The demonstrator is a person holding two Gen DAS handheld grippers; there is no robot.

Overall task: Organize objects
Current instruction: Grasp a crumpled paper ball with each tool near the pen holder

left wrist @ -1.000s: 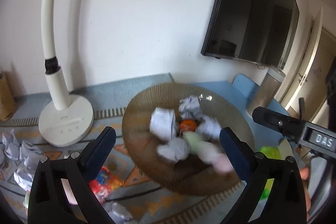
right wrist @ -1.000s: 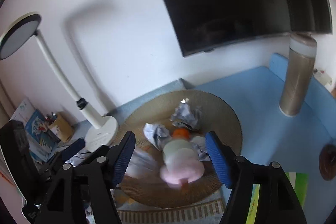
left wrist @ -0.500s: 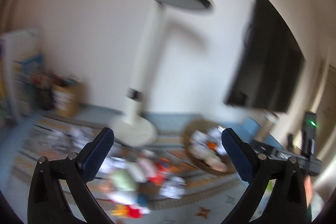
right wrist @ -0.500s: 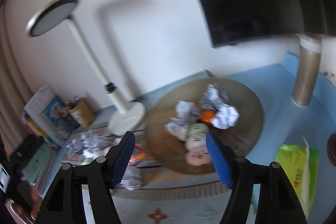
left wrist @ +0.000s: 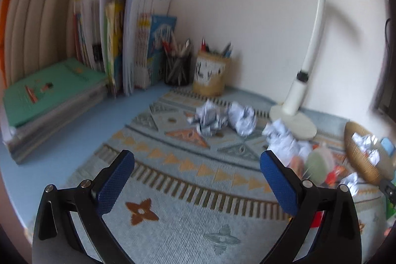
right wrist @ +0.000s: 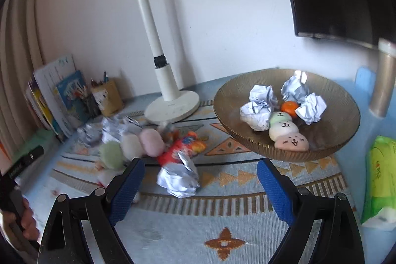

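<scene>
A brown ribbed bowl (right wrist: pixel 341 140) holds several crumpled paper balls (right wrist: pixel 259 105), a small orange (right wrist: pixel 290 107) and a three-ball plush skewer (right wrist: pixel 284 129). It also shows at the right edge of the left wrist view (left wrist: pixel 358 160). On the patterned mat lie a second plush skewer (right wrist: pixel 133 147), a red snack packet (right wrist: pixel 183 147) and a paper ball (right wrist: pixel 179 176) just ahead of my open, empty right gripper (right wrist: pixel 200 180). More paper balls (left wrist: pixel 222 116) lie ahead of my open, empty left gripper (left wrist: pixel 196 177).
A white desk lamp (right wrist: pixel 170 100) stands behind the mat. Books (left wrist: pixel 118 48), a green book stack (left wrist: pixel 49 90) and two pen holders (left wrist: pixel 212 73) line the back left. A green tissue pack (right wrist: pixel 381 180) and a gold flask (right wrist: pixel 383 81) are at the right.
The left gripper swung left, away from the bowl, and now faces the books and loose paper balls. The right gripper pulled back from the bowl; the plush skewer it was over now rests in the bowl.
</scene>
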